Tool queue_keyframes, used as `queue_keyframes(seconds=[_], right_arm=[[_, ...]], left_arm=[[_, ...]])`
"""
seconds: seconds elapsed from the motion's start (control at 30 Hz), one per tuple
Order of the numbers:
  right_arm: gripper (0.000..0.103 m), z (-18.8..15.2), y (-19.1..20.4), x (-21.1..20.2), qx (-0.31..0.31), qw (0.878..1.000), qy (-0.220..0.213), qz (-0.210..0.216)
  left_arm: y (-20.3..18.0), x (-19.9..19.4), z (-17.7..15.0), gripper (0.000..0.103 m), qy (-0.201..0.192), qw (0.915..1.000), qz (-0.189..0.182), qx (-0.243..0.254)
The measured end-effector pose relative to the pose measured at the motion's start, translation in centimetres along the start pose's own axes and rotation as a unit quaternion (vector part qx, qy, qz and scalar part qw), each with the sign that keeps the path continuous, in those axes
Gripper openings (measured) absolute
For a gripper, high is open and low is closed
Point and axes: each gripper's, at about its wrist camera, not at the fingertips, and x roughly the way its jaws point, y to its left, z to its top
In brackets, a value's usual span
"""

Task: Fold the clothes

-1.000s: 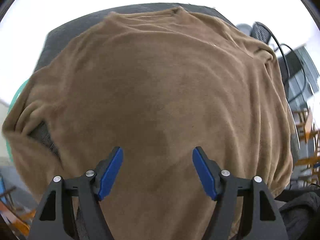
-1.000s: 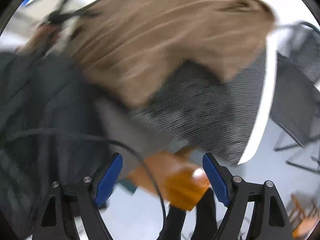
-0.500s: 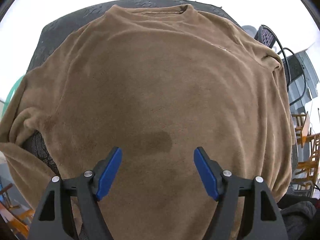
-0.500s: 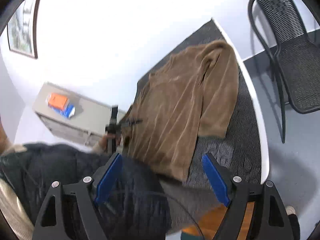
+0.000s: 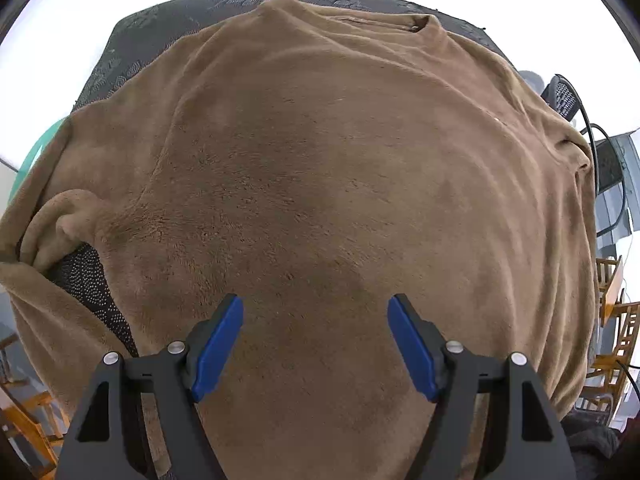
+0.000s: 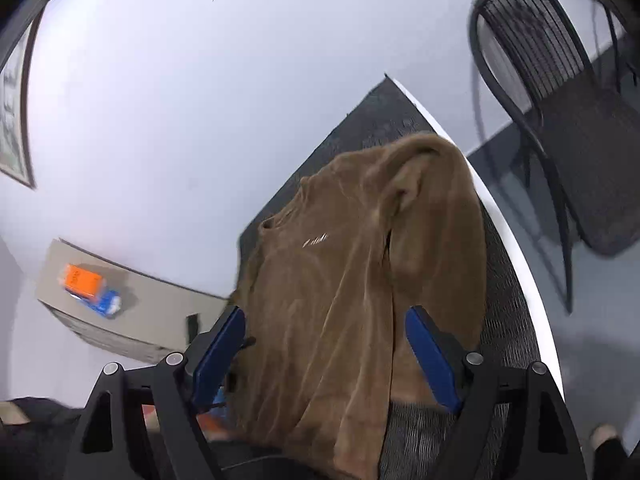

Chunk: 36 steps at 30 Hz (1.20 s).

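Sweater (image 5: 320, 184) spread flat on dark bench (image 5: 160, 20), collar far, one sleeve bunched near its left edge. Soft, plush, floppy; likely best pinched at hem or sleeve cuff. Left gripper (image 5: 315, 340) and right gripper (image 6: 322, 354) fingers spread, grasping nothing.

Left gripper (image 5: 315, 344) sits closer over sweater (image 5: 340, 200); right gripper (image 6: 325, 356) swings from floor up to table (image 6: 516, 320).

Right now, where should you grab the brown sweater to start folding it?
Probably the sleeve lying along the brown sweater by the table's white edge. Its raised fold gives an edge to pinch, so bring the open right hand-held gripper from that side.
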Motion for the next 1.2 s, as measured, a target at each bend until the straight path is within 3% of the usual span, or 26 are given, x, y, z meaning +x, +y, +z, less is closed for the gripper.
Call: queue_keyframes(seconds=[0.17, 0.33, 0.6, 0.83, 1.07, 1.2], right_arm=[[0.084, 2.1, 4.2, 6.0, -0.08, 0.994, -0.016, -0.072], [0.084, 3.8, 7.8, 12.7, -0.165, 0.976, -0.015, -0.141], [0.084, 8.2, 8.6, 25.0, -0.19, 0.967, 0.028, -0.168], [0.084, 9.8, 11.3, 35.5, -0.271, 0.936, 0.071, -0.211], [0.084, 12.0, 10.1, 41.9, -0.28, 0.906, 0.073, -0.309], [0.091, 14.2, 8.0, 43.8, -0.261, 0.903, 0.068, -0.334]], left_arm=[[0.7, 0.5, 1.2, 0.079, -0.006, 1.0, 0.0, -0.007], [2.5, 0.3, 4.1, 0.079, -0.036, 0.9989, 0.007, -0.03], [5.6, 1.7, 10.1, 0.079, -0.067, 0.9951, 0.017, -0.07], [6.3, 3.5, 15.3, 0.079, -0.086, 0.9932, 0.022, -0.075], [6.3, 5.5, 19.2, 0.079, -0.103, 0.9915, 0.056, -0.055], [6.4, 6.6, 20.6, 0.084, -0.107, 0.9903, 0.075, -0.049]])
